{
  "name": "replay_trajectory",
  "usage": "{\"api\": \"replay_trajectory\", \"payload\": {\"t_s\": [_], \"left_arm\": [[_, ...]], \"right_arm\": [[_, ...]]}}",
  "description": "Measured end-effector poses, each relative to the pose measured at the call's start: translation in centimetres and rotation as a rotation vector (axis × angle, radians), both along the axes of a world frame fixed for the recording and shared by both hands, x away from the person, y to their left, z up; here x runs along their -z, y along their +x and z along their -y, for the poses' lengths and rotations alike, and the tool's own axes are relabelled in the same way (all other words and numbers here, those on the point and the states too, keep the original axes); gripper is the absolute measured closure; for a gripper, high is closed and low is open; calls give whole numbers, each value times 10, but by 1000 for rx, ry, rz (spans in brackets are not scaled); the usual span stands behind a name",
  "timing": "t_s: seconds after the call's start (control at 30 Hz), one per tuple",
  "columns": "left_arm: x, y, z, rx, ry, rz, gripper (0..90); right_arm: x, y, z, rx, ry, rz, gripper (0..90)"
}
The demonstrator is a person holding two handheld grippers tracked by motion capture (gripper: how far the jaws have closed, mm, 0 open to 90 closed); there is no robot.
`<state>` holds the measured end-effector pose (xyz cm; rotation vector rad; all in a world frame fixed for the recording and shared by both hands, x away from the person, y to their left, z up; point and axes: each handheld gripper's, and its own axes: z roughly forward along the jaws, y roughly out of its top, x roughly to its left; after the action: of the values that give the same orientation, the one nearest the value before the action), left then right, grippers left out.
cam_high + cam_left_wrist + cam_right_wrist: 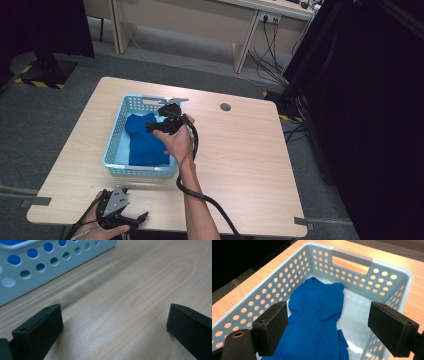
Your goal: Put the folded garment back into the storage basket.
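On the wooden table (250,145), toward its left half, stands a pale blue perforated basket (114,135) with its long sides running from the near edge toward the far edge. A blue cloth (145,142) lies crumpled inside it, covering much of the floor on the basket's right and near part, while a strip of bare floor shows along the left wall. In the right gripper view the cloth (314,315) reaches up toward the far end, where a cut-out handle (352,257) sits in the end wall of the basket (287,280).

The right gripper (167,117) hangs over the basket's far right portion, held in the person's right hand (177,140), with a black cable trailing back along the forearm. Its jaws are spread wide and grip nothing; in its own view the two black pads stand well apart, above the cloth, one to each side.

Near the table's near left corner, the left gripper (137,220) rests low at the edge, held in the left hand (95,222), with its grey three-cornered plate on top. Its jaws are also parted and empty. In the left gripper view they frame bare wood (130,302), and the basket's near wall (50,265) stands just beyond, with blue showing through its round holes.
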<state>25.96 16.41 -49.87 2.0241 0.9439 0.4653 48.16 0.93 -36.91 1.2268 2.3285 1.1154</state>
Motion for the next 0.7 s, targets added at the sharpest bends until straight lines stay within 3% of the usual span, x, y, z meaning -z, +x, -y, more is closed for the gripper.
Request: {"api": "replay_trajectory", "payload": {"t_s": [0.7], "left_arm": [[0,0,0,0,0,0,0]], "right_arm": [[-10,-9,31,14,17,28,168]]}}
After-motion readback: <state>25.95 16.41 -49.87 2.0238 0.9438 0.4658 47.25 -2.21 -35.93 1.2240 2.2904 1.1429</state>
